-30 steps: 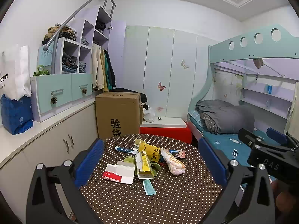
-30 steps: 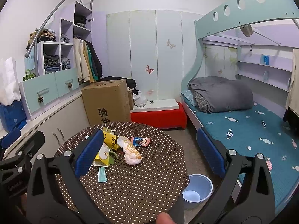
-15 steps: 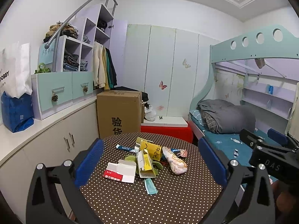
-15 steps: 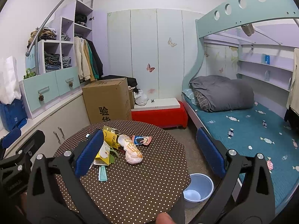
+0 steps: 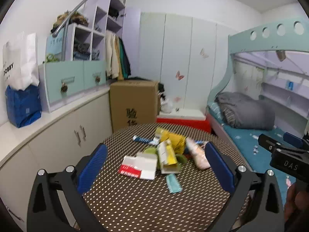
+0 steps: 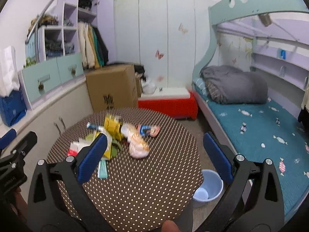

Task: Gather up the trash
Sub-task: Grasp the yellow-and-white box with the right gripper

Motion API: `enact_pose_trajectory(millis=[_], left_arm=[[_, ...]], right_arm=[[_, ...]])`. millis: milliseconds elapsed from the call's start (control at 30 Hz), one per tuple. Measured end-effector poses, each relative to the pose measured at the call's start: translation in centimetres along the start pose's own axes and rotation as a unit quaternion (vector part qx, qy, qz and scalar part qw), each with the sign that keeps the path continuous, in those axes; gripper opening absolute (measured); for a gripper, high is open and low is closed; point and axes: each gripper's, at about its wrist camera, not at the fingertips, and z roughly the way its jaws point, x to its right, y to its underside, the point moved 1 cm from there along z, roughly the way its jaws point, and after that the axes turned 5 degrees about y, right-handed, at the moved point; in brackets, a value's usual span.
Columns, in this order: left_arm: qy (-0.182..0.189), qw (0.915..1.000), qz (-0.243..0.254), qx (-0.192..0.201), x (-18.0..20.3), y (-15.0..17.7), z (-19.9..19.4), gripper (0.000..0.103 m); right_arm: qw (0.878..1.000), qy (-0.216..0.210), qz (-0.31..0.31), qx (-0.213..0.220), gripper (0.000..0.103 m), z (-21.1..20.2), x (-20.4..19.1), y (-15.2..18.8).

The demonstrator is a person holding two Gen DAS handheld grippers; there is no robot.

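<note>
Bedroom; round dotted table (image 5: 135, 203) in the foreground. Left gripper (image 5: 155, 166): jaws spread wide, empty, above the near table edge. Right gripper (image 6: 154, 154): jaws spread wide, empty, over the table's right side. Trash heap at table centre: red-white box (image 5: 138, 166), yellow carton (image 5: 167, 153), teal wrapper (image 5: 173, 183), pale bag (image 6: 138, 145), blue tube (image 5: 143, 139). Bin (image 6: 207, 185) on the floor just right of the table. Beyond: cardboard box (image 5: 133, 100), bunk bed (image 6: 260, 119), wardrobe (image 5: 177, 58).
</note>
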Motion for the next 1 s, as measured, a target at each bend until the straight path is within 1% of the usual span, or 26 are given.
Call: enact_pose_trajectory(millis=[133,233,367,433,567,633,700,733,767,800,833,933,1000], left_arm=[[-0.02,0.9992,-0.006,-0.035,-1.8,1.9,2.5,0.099],[-0.033,0.9977,-0.014,-0.057,-3.3,3.2,4.2,0.099],[-0.052,0.9949,-0.025,-0.082,-5.2,4.7,6.2,0.099],[-0.059,0.9933,-0.034,-0.094,-6.2,5.3,7.2,0.099],[-0.068,0.9898,-0.049,-0.115,-7.8,6.4,8.8,0.099],[-0.069,0.9882,-0.055,-0.125,-8.4,6.9,9.4,0.099],[-0.068,0.9871,-0.059,-0.133,-8.6,7.2,9.8,0.099],[-0.066,0.9868,-0.059,-0.135,-8.6,7.4,10.0,0.099],[-0.066,0.9867,-0.058,-0.137,-8.5,7.5,10.1,0.099],[-0.065,0.9866,-0.056,-0.139,-8.5,7.6,10.2,0.099],[-0.064,0.9865,-0.055,-0.14,-8.3,7.6,10.4,0.099],[-0.059,0.9864,-0.052,-0.144,-7.8,7.9,10.7,0.099],[-0.054,0.9865,-0.049,-0.146,-7.3,8.0,11.0,0.099]], right_arm=[[0.999,-0.026,-0.014,-0.044,0.097,3.9,-1.3,1.3],[0.994,-0.063,-0.022,-0.086,0.097,7.7,-3.3,2.0],[0.988,-0.101,-0.041,-0.106,0.097,10.8,-6.2,2.1],[0.983,-0.124,-0.055,-0.122,0.097,12.7,-8.2,2.2],[0.975,-0.152,-0.074,-0.144,0.097,15.4,-11.4,2.7],[0.972,-0.157,-0.084,-0.151,0.097,16.6,-12.7,2.9],[0.969,-0.159,-0.093,-0.162,0.091,18.3,-13.9,3.2],[0.969,-0.156,-0.095,-0.169,0.079,19.0,-14.1,3.4],[0.967,-0.157,-0.094,-0.176,0.062,19.7,-14.3,3.5],[0.965,-0.161,-0.09,-0.185,0.054,20.4,-14.2,3.8],[0.965,-0.166,-0.085,-0.182,0.054,20.5,-14.0,3.8],[0.966,-0.175,-0.078,-0.173,0.047,19.9,-13.0,3.9],[0.966,-0.184,-0.057,-0.171,0.046,19.3,-11.5,3.9]])
